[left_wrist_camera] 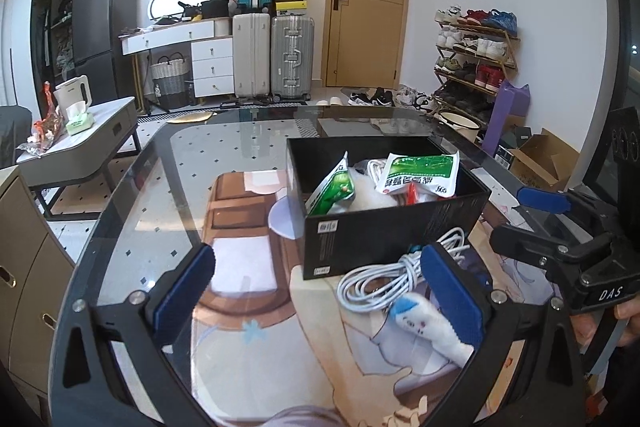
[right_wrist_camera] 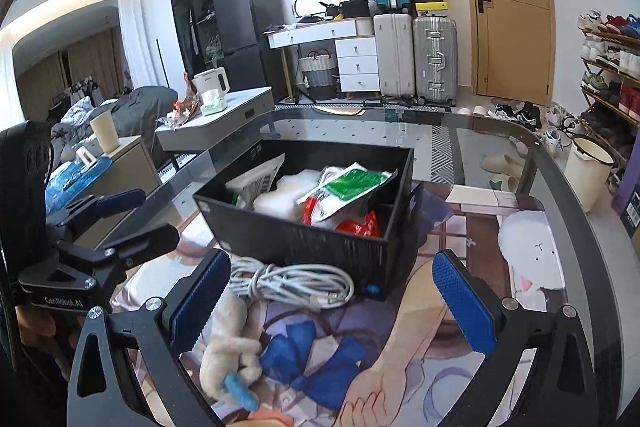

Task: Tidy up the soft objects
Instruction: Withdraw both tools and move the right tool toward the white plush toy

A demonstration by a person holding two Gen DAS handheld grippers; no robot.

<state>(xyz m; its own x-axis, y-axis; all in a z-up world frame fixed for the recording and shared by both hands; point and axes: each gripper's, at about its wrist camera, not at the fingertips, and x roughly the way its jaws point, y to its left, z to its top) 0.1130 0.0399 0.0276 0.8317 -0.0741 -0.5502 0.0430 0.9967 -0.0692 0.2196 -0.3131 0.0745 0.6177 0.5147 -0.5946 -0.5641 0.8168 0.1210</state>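
While both grippers, left gripper (left_wrist_camera: 320,291) and right gripper (right_wrist_camera: 332,301), gape empty, one box (left_wrist_camera: 384,243) holds two green packets (left_wrist_camera: 420,173).

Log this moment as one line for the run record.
left hand-held gripper: open, empty | right hand-held gripper: open, empty | black box: partly filled | white cable, plush toy: outside box

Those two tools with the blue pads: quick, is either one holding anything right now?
Left tool: open, holding nothing.
Right tool: open, holding nothing.
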